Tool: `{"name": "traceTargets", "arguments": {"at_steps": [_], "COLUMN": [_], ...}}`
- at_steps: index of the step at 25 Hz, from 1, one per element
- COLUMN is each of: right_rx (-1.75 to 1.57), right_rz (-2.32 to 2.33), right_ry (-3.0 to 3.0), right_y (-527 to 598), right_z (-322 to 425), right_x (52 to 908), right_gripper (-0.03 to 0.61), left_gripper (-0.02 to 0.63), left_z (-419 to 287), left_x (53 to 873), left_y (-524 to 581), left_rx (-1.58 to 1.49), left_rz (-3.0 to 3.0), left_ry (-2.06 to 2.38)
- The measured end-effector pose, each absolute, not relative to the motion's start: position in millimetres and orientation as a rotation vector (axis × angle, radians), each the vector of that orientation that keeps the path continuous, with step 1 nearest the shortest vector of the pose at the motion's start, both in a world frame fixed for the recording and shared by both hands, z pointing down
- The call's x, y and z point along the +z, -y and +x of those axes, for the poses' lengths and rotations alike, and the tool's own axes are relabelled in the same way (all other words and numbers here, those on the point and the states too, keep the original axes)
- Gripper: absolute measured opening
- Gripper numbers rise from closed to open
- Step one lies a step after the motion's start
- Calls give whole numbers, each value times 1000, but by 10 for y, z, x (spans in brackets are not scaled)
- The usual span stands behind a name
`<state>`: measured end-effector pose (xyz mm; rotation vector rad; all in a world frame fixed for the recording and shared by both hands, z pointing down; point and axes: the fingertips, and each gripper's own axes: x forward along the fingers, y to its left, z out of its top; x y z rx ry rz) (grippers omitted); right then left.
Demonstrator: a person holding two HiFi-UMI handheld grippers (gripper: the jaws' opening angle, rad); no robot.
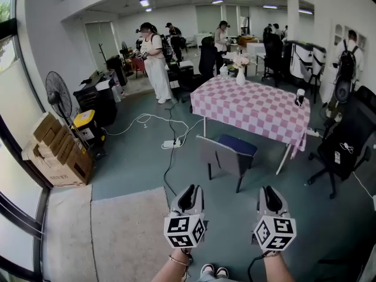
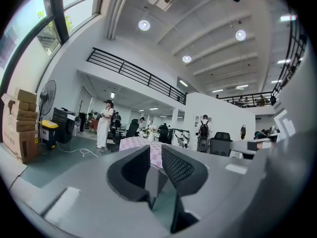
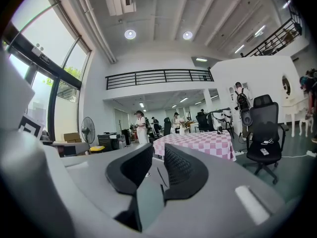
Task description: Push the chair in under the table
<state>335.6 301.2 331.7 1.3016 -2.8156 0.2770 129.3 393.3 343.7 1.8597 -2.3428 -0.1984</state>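
Both grippers, left [image 1: 189,194] and right [image 1: 270,194], hover level, jaws narrowly apart and empty. The chair [image 1: 226,154] stands farther off, at the near edge of the desk [image 1: 252,107]. Best to approach squarely and press the backrest evenly.

Nothing legible anywhere right now. The cubes on the left gripper [image 1: 190,189] and the right gripper [image 1: 270,190] carry only black-and-white square patterns, no letters. Any print on the cardboard boxes [image 1: 59,154] is too small to read.
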Motion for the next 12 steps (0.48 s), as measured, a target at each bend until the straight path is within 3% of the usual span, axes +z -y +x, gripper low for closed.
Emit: {"name": "traceTargets", "arguments": {"at_steps": [6,12], "right_rx": [273,280], "right_rz": [1309,1293], "right_ry": [2819,2810], "right_y": [-2987,-2949], "right_z": [3394,3463], "right_x": [3301,3343], "right_gripper": [117,121], "left_gripper": [95,95], "left_z": [1316,1332], "left_x": [3456,3496], "left_y": [-3914,-3913], "left_rx": [-180,-168], "left_rz": [1854,1831], "left_ry": [2349,2358]}}
